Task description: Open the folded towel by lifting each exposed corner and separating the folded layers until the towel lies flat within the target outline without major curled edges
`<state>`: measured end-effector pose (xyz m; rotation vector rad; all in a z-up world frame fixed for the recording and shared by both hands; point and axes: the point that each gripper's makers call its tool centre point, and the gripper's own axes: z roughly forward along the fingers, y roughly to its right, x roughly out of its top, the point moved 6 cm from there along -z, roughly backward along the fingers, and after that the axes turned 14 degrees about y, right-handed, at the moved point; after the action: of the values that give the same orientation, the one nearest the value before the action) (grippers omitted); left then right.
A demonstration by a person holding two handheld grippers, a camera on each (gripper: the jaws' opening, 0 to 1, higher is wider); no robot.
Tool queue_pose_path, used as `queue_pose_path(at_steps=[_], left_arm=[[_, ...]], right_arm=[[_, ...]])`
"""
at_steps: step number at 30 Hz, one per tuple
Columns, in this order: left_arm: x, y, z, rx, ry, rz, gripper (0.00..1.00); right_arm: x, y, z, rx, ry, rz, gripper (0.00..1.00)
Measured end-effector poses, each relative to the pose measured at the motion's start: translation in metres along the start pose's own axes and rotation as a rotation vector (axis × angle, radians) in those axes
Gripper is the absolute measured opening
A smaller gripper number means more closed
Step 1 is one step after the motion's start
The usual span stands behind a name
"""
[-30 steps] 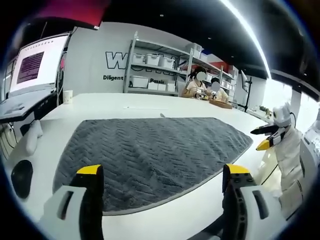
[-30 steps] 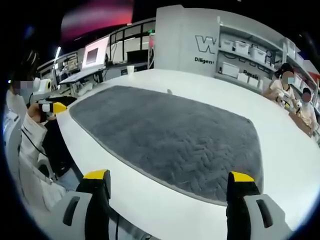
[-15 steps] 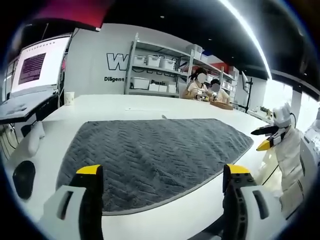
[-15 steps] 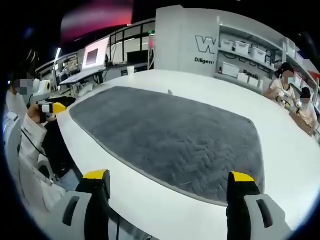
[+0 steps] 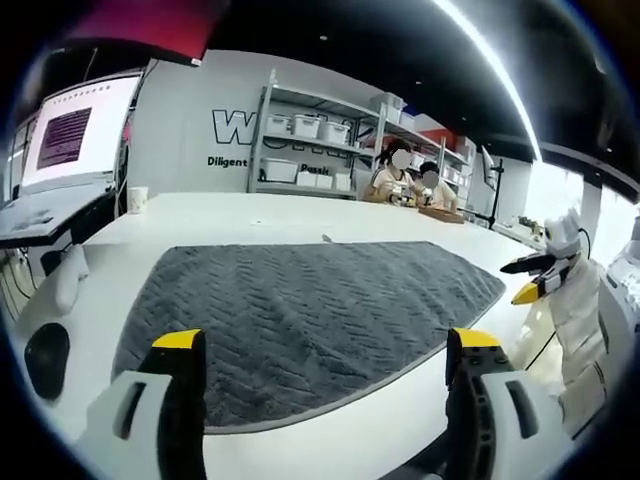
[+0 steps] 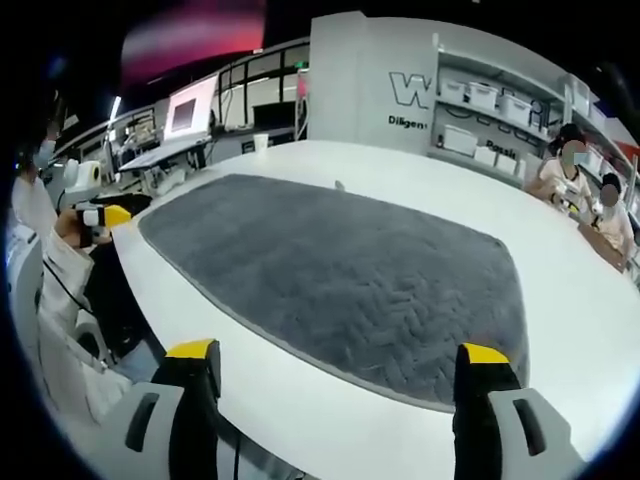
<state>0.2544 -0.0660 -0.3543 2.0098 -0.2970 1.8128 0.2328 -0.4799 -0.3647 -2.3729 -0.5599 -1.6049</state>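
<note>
Holding both grippers up off the table, you have nothing in them. The left gripper (image 5: 325, 350) has its jaws spread wide, and so does the right gripper (image 6: 340, 362). Neither one touches the towel.

The towel (image 5: 300, 310) lies on the white table (image 5: 220, 205), just past your jaws. It is gray with a zigzag pattern. It looks spread out flat in one layer. I see no folded corner sticking up and no big curl along the edges. In the right gripper view the towel (image 6: 340, 270) looks smooth from side to side too.

I cannot see any outline on the table, so I cannot tell if the towel sits inside it.

So the job looks done, or very nearly done. What may be left is a small check of the far edge, which is too far off to see well.

Two people (image 5: 410, 180) sit at the far end by the shelves (image 5: 310, 140).
</note>
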Motion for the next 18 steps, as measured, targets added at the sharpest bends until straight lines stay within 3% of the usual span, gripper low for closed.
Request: queue_pose_path(at_steps=[18], left_arm=[[-0.0008,0.0007,-0.0019,-0.010,0.010,-0.002,0.99]], right_arm=[[-0.0005,-0.0030,0.0005,0.007,-0.003,-0.001,0.96]])
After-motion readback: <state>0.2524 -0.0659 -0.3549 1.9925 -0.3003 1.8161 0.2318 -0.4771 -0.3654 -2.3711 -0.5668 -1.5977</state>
